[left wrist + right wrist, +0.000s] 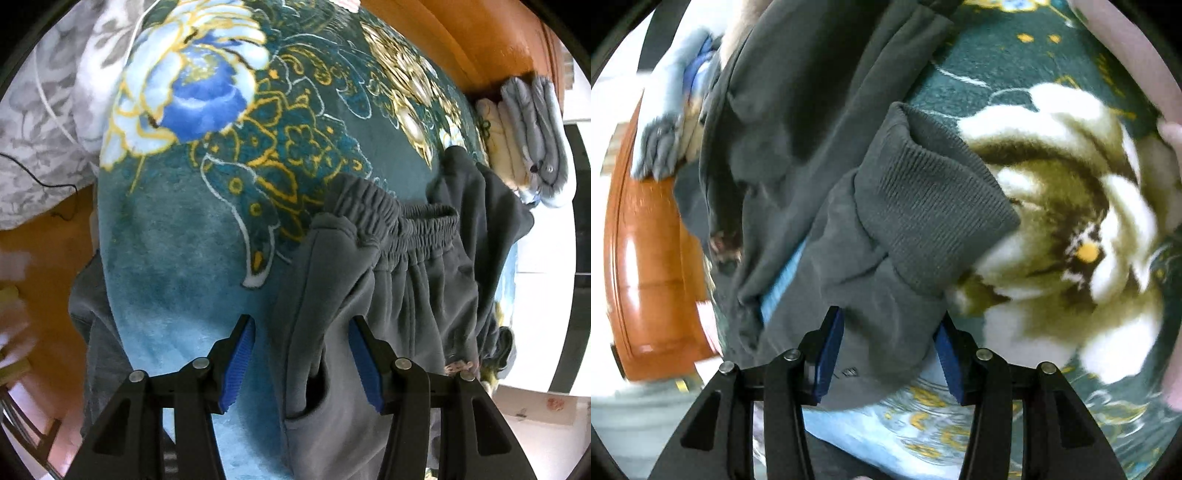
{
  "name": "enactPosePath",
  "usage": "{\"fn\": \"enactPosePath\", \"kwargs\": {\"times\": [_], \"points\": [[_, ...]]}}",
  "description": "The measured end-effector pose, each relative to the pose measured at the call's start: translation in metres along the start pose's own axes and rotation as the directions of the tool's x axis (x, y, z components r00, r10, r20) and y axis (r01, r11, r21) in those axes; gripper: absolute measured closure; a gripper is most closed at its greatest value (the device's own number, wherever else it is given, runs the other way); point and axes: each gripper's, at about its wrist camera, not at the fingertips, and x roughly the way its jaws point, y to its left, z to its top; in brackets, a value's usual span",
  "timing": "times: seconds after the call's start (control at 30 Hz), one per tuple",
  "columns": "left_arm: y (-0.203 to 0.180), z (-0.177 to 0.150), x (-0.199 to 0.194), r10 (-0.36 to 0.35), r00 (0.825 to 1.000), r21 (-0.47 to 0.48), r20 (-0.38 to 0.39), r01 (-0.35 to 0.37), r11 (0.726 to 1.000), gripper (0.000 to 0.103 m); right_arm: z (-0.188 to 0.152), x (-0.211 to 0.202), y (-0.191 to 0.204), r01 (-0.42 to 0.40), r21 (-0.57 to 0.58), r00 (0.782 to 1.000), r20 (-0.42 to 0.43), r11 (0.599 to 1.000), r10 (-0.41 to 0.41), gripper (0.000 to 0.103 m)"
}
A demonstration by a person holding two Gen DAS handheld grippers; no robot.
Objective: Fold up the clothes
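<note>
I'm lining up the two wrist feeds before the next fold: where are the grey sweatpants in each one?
Left wrist: the grey sweatpants fill the lower right, elastic waistband across the middle right.
Right wrist: they run from top centre down between the fingers, ribbed cuff at centre.
Shared landmark: the teal floral blanket beneath them.

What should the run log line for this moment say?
left gripper: open, over pocket edge | right gripper: open, around ribbed cuff end | grey sweatpants: unfolded on floral blanket
</note>
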Motion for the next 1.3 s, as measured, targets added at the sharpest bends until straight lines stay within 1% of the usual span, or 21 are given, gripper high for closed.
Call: {"fn": "enactPosePath", "kwargs": {"times": [0.03, 0.07, 0.1, 0.2, 0.33, 0.37, 0.43, 0.5, 0.63, 0.73, 0.8, 0.87, 0.93, 1.0, 1.03, 1.1, 1.13, 1.17, 1.23, 1.27, 1.3], "points": [[0.001, 0.0, 0.0, -0.011, 1.0, -0.002, -0.002, 0.011, 1.0, 0.048, 0.0, -0.001, 0.002, 0.004, 0.015, 1.0, 0.008, 1.0, -0.004, 0.073], [0.001, 0.0, -0.001, -0.016, 1.0, 0.003, -0.004, 0.016, 1.0, 0.048, 0.0, -0.002, 0.004, 0.009, 0.028, 1.0, 0.015, 1.0, -0.009, 0.092], [0.0, 0.0, -0.001, -0.016, 1.0, 0.008, -0.006, 0.016, 1.0, 0.048, -0.001, -0.005, 0.006, 0.02, 0.032, 1.0, 0.021, 0.999, -0.021, 0.097], [0.0, 0.001, -0.003, -0.025, 1.0, 0.013, -0.007, 0.025, 1.0, 0.048, -0.002, -0.022, 0.016, 0.047, -0.003, 0.998, 0.05, 0.999, -0.047, 0.099], [-0.002, 0.002, -0.007, -0.041, 0.999, 0.019, 0.002, 0.041, 0.999, 0.048, -0.014, -0.069, 0.033, 0.111, -0.087, 0.986, 0.137, 0.99, -0.099, 0.099], [-0.002, 0.002, -0.007, -0.046, 0.999, 0.022, 0.004, 0.046, 0.999, 0.048, -0.02, -0.077, 0.03, 0.132, -0.086, 0.982, 0.149, 0.988, -0.118, 0.099], [-0.002, 0.002, -0.007, -0.051, 0.999, 0.027, 0.001, 0.051, 0.998, 0.048, -0.031, -0.084, 0.01, 0.186, -0.05, 0.974, 0.141, 0.981, -0.177, 0.099], [0.001, 0.0, -0.003, -0.046, 0.999, 0.023, -0.009, 0.046, 0.999, 0.048, -0.045, -0.078, -0.016, 0.214, 0.02, 0.972, 0.098, 0.977, -0.215, 0.099], [0.005, -0.004, 0.003, -0.04, 0.999, 0.016, -0.025, 0.04, 0.999, 0.048, -0.069, -0.062, -0.05, 0.241, 0.102, 0.969, 0.027, 0.965, -0.245, 0.099], [0.002, -0.006, 0.003, -0.049, 0.999, 0.024, -0.02, 0.049, 0.999, 0.048, -0.07, -0.061, -0.048, 0.243, 0.106, 0.969, 0.024, 0.964, -0.247, 0.099], [-0.003, -0.005, 0.002, -0.053, 0.999, 0.039, -0.008, 0.054, 0.998, 0.057, -0.069, -0.064, -0.041, 0.239, 0.095, 0.969, 0.032, 0.966, -0.243, 0.099], [-0.01, -0.004, 0.004, -0.041, 0.999, 0.054, -0.006, 0.041, 0.998, 0.079, -0.066, -0.07, -0.029, 0.223, 0.079, 0.972, 0.052, 0.972, -0.227, 0.099], [-0.017, -0.001, 0.006, -0.004, 1.0, 0.071, -0.006, 0.004, 0.997, 0.093, -0.062, -0.079, -0.012, 0.184, 0.058, 0.979, 0.076, 0.981, -0.188, 0.099], [-0.027, 0.003, 0.005, 0.029, 1.0, 0.09, 0.003, -0.029, 0.995, 0.095, -0.057, -0.088, 0.007, 0.145, 0.025, 0.984, 0.099, 0.989, -0.147, 0.099], [-0.035, 0.006, 0.001, 0.027, 1.0, 0.106, 0.015, -0.028, 0.994, 0.096, -0.054, -0.097, 0.023, 0.115, -0.01, 0.986, 0.121, 0.993, -0.113, 0.099], [-0.058, 0.013, -0.017, -0.028, 0.998, 0.162, 0.062, 0.017, 0.987, 0.097, -0.053, -0.125, 0.039, 0.076, -0.076, 0.981, 0.185, 0.994, -0.061, 0.099], [-0.069, 0.016, -0.028, -0.063, 0.994, 0.191, 0.085, 0.046, 0.98, 0.098, -0.053, -0.141, 0.053, 0.057, -0.127, 0.971, 0.238, 0.99, -0.025, 0.099], [-0.081, 0.019, -0.045, -0.129, 0.986, 0.221, 0.11, 0.102, 0.97, 0.098, -0.052, -0.156, 0.067, 0.042, -0.177, 0.958, 0.287, 0.983, 0.011, 0.099], [-0.096, 0.021, -0.077, -0.251, 0.956, 0.274, 0.151, 0.204, 0.94, 0.098, -0.059, -0.177, 0.083, 0.068, -0.262, 0.931, 0.363, 0.963, 0.033, 0.099], [-0.097, 0.02, -0.084, -0.274, 0.948, 0.29, 0.163, 0.22, 0.931, 0.098, -0.066, -0.179, 0.083, 0.092, -0.283, 0.926, 0.378, 0.955, 0.023, 0.099], [-0.093, 0.018, -0.084, -0.267, 0.949, 0.309, 0.171, 0.205, 0.929, 0.098, -0.07, -0.175, 0.078, 0.112, -0.282, 0.929, 0.37, 0.953, 0.0, 0.099]]}}
